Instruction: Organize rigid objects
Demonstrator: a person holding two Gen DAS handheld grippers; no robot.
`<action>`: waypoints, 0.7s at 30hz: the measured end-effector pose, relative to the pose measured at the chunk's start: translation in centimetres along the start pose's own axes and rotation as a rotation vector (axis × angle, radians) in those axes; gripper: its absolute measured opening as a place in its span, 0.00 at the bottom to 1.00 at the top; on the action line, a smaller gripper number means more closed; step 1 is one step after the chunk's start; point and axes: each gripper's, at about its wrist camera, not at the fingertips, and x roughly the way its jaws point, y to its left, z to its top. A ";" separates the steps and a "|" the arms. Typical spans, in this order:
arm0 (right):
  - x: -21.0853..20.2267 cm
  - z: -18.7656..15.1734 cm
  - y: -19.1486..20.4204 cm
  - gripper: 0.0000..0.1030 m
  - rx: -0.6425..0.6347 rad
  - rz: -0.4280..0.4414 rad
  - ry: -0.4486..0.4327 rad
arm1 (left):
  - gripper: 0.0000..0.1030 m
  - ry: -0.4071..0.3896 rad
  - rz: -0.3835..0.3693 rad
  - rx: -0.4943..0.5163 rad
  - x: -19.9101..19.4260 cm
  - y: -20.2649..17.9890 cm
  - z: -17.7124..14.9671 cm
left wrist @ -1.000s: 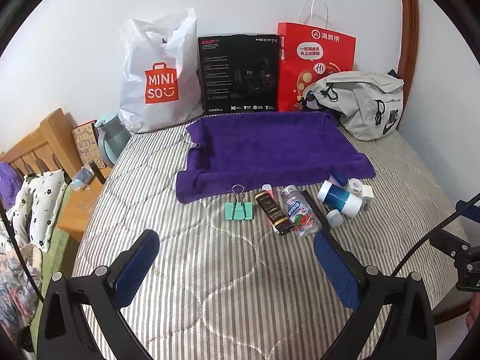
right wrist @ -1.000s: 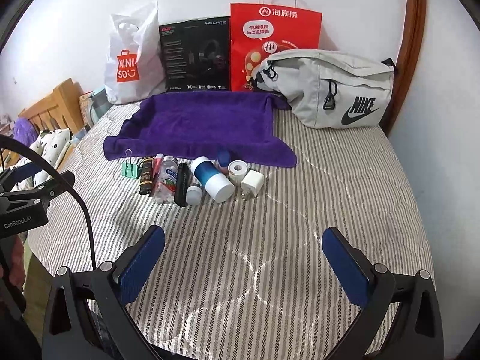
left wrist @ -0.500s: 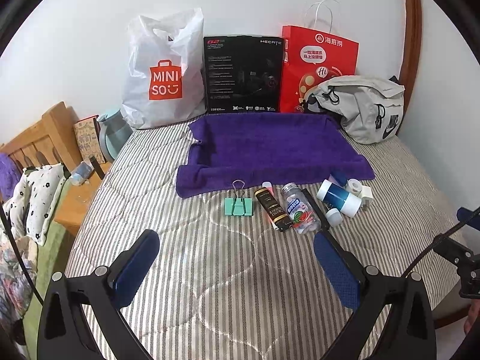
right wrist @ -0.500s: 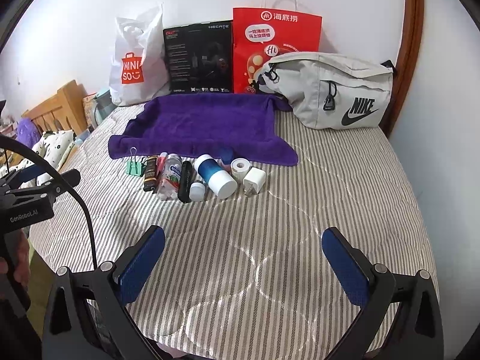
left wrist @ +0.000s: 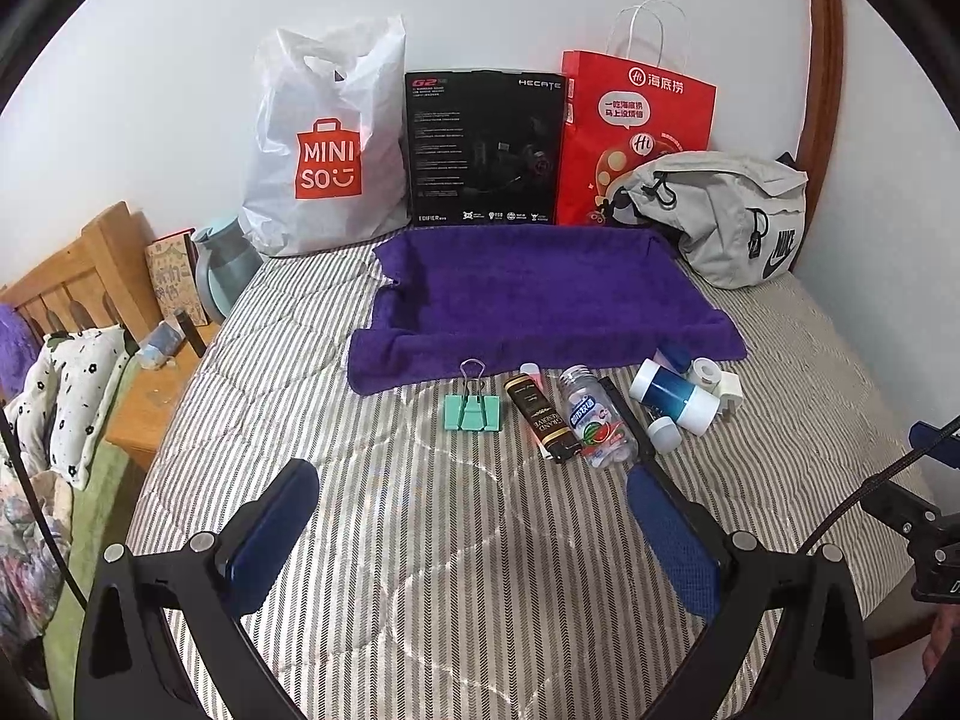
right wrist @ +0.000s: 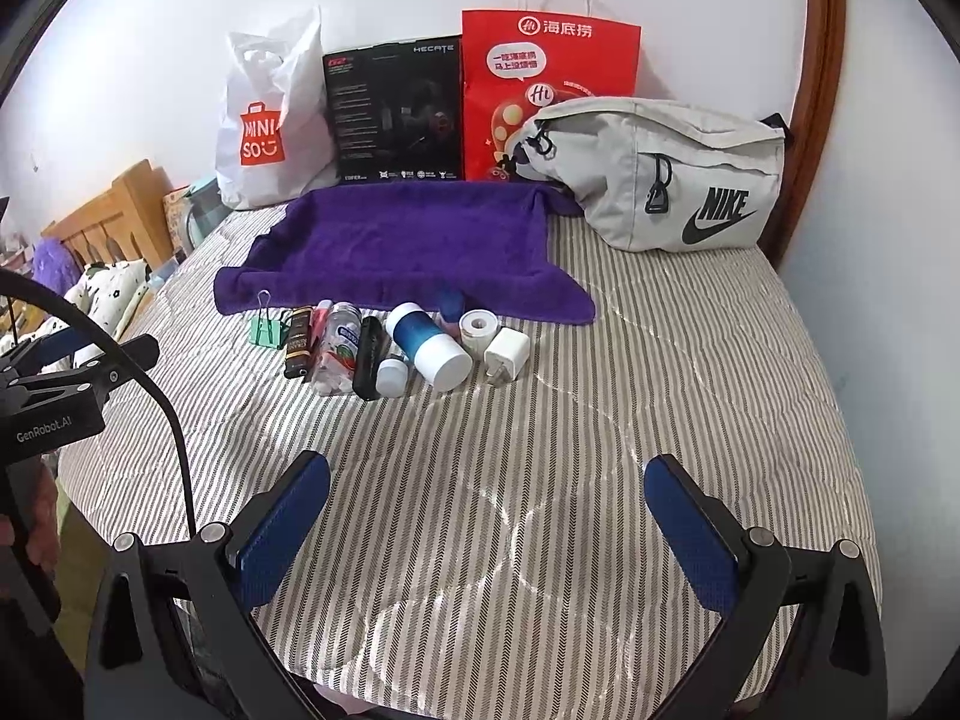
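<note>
fluffy purple cloth towel (left wrist: 540, 294); glossy plastic bag (left wrist: 324, 144); quilted striped bedcover (right wrist: 660, 372)

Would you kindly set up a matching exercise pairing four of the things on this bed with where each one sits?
Things:
1. green binder clip
2. white charger plug
3. grey Nike bag
4. purple towel

Places:
A. right end of the row of small items
B. spread flat behind the row
C. left end of the row
D. far right, by the red paper bag

Pairs: 1-C, 2-A, 3-D, 4-B
</note>
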 end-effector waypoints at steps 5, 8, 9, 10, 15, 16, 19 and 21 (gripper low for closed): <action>0.1 0.2 0.2 1.00 -0.006 -0.001 0.000 | 1.00 0.001 0.006 0.002 0.2 0.0 0.1; 0.2 0.3 0.1 1.00 -0.005 0.004 -0.001 | 1.00 0.004 0.017 0.005 0.7 0.2 0.1; 0.2 0.4 0.0 1.00 -0.005 0.005 -0.002 | 1.00 0.008 0.024 0.008 0.9 0.2 0.1; 0.1 0.4 0.0 1.00 -0.005 0.004 -0.002 | 1.00 0.012 0.027 0.009 1.1 0.4 0.1; -0.1 0.3 -0.3 1.00 -0.007 0.002 -0.006 | 1.00 0.032 0.003 -0.018 2.3 1.3 -0.2; -0.1 0.3 -0.4 1.00 -0.006 0.001 -0.008 | 1.00 0.038 0.005 -0.022 2.6 1.5 -0.2; -0.1 0.5 -0.6 1.00 -0.008 0.009 -0.012 | 1.00 0.049 0.021 -0.028 3.9 1.8 -0.1; 0.1 0.5 -0.7 1.00 -0.006 0.014 -0.009 | 1.00 0.048 0.027 -0.022 4.8 1.8 0.1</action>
